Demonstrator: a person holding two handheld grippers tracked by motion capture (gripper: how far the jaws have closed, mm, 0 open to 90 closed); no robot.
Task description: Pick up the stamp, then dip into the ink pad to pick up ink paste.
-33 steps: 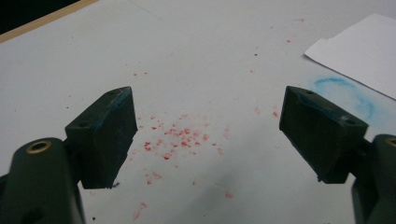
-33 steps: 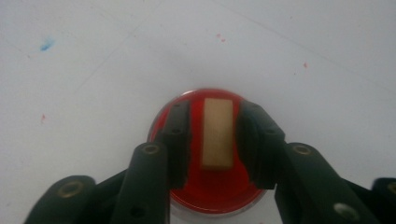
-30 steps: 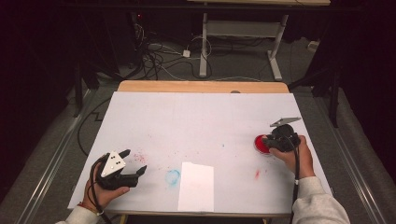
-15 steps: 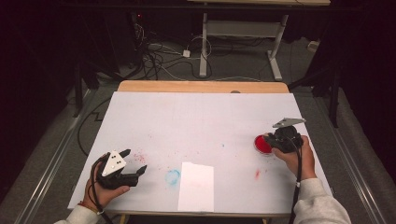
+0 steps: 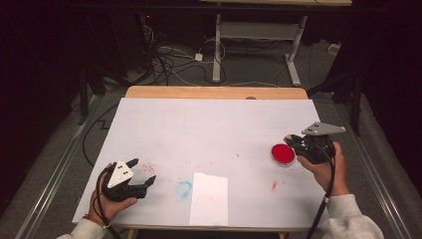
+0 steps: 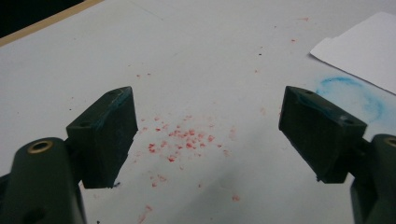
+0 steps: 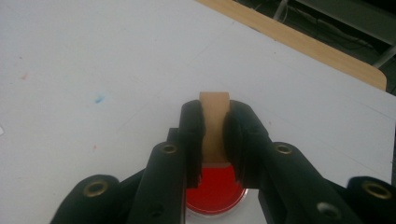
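Slightly lifted since 1 second ago, the right gripper point(image 7: 214, 135) is clamped on a small tan wooden block point(image 7: 214, 122) above the round red ink dish point(image 5: 283, 154), seemingly for inking; the left gripper point(image 5: 141, 175) is rested agape, empty.

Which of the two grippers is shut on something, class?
The right gripper, shut on a small tan block above the red dish; the left gripper is open.

Tan wooden block point(image 7: 214, 125) clamped upright in right hand-held gripper point(image 7: 214, 140), above red-filled dish point(image 5: 283, 154).
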